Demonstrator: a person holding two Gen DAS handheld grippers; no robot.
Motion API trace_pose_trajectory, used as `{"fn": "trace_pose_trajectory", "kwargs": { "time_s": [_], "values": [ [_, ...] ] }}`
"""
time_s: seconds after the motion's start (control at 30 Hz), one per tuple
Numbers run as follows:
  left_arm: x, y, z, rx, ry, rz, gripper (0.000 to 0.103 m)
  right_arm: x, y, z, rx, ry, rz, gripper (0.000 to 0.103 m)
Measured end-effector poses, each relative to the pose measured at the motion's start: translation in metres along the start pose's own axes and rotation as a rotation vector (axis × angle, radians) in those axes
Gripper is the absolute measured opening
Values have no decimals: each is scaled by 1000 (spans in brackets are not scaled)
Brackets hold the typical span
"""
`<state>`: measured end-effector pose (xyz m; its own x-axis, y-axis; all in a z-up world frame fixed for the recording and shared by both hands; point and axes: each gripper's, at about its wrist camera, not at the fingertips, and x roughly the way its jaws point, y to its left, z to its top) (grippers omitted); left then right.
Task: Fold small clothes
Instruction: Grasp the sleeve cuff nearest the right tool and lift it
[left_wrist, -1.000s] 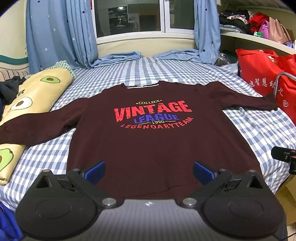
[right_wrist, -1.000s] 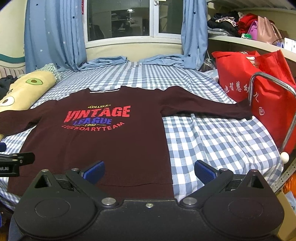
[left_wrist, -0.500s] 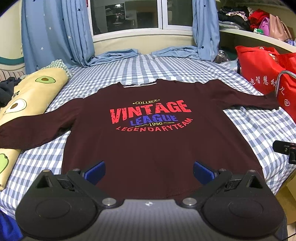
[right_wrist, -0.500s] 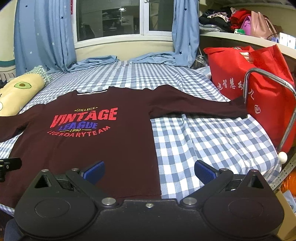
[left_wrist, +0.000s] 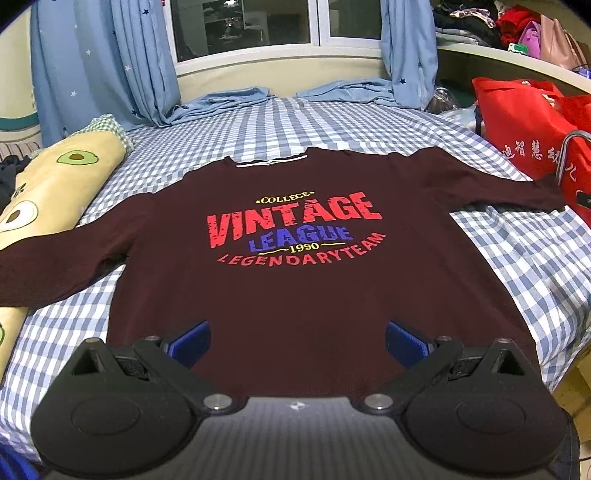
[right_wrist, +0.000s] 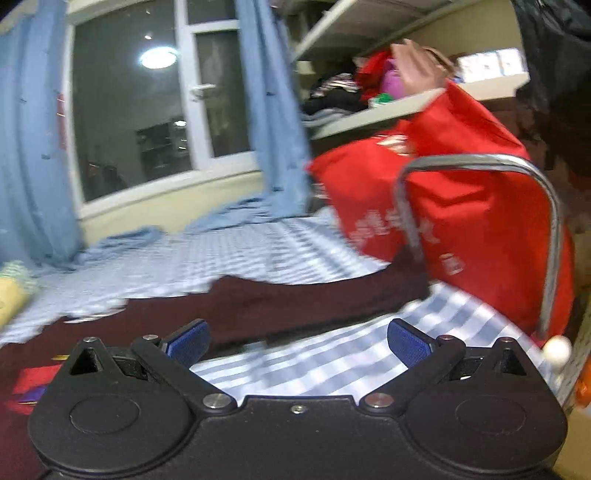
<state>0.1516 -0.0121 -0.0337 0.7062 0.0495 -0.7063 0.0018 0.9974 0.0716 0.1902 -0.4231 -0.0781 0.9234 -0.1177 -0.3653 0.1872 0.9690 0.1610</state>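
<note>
The maroon sweater (left_wrist: 295, 280) lies flat, front up, directly ahead of the left gripper (left_wrist: 297, 341), whose jaws stand apart and empty. The right gripper (right_wrist: 298, 341), likewise apart, faces the sweater's right sleeve (right_wrist: 317, 299), though blur obscures detail. Folding not begun; next, probably grasp that sleeve.

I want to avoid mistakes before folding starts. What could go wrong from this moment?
1. The dark maroon long-sleeved sweater's right sleeve ends against the red fabric bag and grey metal bar; the open right tongs might snag there.
2. The left sleeve lies over the avocado-print pillow, so its fold may come out uneven.
</note>
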Motion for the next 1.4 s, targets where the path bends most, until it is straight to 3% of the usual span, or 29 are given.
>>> {"fn": "trace_pose_trajectory", "kwargs": {
  "time_s": [0.1, 0.2, 0.33, 0.5, 0.57, 0.63, 0.7, 0.73, 0.87, 1.07, 1.2, 1.4],
  "values": [
    [9, -4, 5, 10, 2, -1, 102, 63, -47, 7, 29, 38, -57, 95],
    [19, -7, 9, 22, 10, 6, 102, 131, -97, 9, 150, 125, -73, 87],
    [33, -6, 13, 24, 32, 27, 102, 197, -134, 2, 254, 210, -87, 78],
    [48, -3, 23, 8, 44, 29, 102, 236, -158, -2, 384, 144, -47, 78],
    [56, -4, 30, 12, 43, 33, 102, 250, -163, 0, 420, 114, -28, 72],
    [62, -5, 38, 12, 54, 36, 102, 262, -167, 3, 463, 109, 0, 34],
    [62, -3, 45, -14, 73, 20, 102, 265, -165, 7, 460, 96, 12, 20],
    [59, -1, 50, -38, 85, 2, 102, 261, -157, 10, 437, 79, 9, 9],
    [27, 16, 65, -116, 7, -47, 102, 244, -129, 38, 359, 52, 47, 8],
    [1, 46, 48, -45, -196, 10, 102, 201, -32, 97, 94, -18, 164, 8],
    [-7, 59, 37, 16, -187, 39, 102, 167, 35, 107, 55, -60, 204, 8],
    [-20, 96, 14, -54, -198, 35, 102, 155, 151, 100, -54, -10, 276, 8]
  ]
}}
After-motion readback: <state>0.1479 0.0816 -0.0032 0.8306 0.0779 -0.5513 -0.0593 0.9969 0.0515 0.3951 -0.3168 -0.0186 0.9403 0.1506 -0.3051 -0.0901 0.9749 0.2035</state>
